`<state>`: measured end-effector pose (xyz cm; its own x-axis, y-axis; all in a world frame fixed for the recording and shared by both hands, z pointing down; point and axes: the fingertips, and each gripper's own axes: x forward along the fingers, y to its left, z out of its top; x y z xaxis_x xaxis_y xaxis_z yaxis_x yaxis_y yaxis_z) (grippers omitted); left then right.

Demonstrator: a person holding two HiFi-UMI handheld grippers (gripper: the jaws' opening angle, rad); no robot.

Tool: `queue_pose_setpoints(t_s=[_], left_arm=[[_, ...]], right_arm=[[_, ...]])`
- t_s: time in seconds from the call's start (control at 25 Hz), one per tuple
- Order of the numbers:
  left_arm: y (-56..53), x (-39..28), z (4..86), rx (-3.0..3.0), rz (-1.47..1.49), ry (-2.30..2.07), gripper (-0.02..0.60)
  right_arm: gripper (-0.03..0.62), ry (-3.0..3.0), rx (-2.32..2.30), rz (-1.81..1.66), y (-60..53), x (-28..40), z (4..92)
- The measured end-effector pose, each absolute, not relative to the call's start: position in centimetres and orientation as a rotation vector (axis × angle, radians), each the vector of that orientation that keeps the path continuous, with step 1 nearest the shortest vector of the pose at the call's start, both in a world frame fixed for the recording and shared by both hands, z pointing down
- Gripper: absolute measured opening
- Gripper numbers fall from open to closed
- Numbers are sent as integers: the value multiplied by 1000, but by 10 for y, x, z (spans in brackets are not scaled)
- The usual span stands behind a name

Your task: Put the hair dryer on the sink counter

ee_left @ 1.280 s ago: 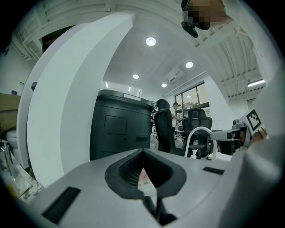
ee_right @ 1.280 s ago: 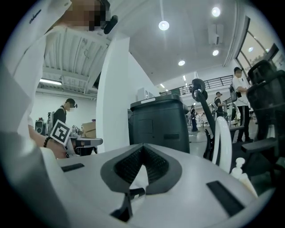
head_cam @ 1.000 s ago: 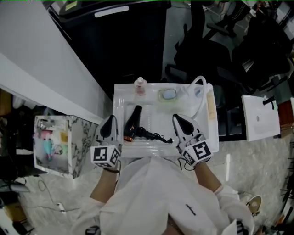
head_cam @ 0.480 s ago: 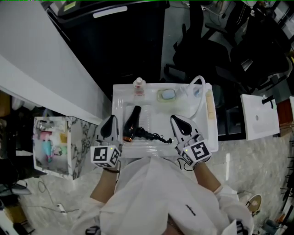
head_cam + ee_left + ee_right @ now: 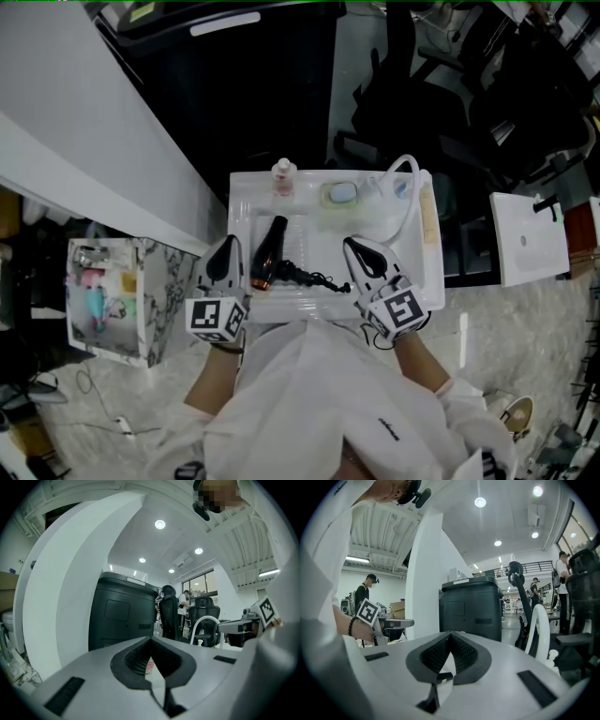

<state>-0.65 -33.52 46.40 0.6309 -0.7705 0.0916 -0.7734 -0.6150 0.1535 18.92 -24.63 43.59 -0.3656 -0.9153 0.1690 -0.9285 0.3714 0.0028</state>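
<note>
White sink tabletop (image 5: 433, 274) in my head view, hair dryer (image 5: 272, 251) lying in its basin between left gripper (image 5: 224, 246) and right gripper (image 5: 356, 247), gripper views miss the dryer, show me both jaws closed and empty, dark bin (image 5: 471, 611) ahead

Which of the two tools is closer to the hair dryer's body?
The left tool, right beside the hair dryer lying in the sink basin; the right tool is farther off, near the end of its coiled cord.
</note>
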Motion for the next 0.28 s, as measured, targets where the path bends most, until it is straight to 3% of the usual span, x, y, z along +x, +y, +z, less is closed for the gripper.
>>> queue_pose_setpoints(t_s=[0.28], left_arm=[[-336,-6,465,2671,27,-1271,23]], right_arm=[[17,-2475,1675,145,-249,189,437]])
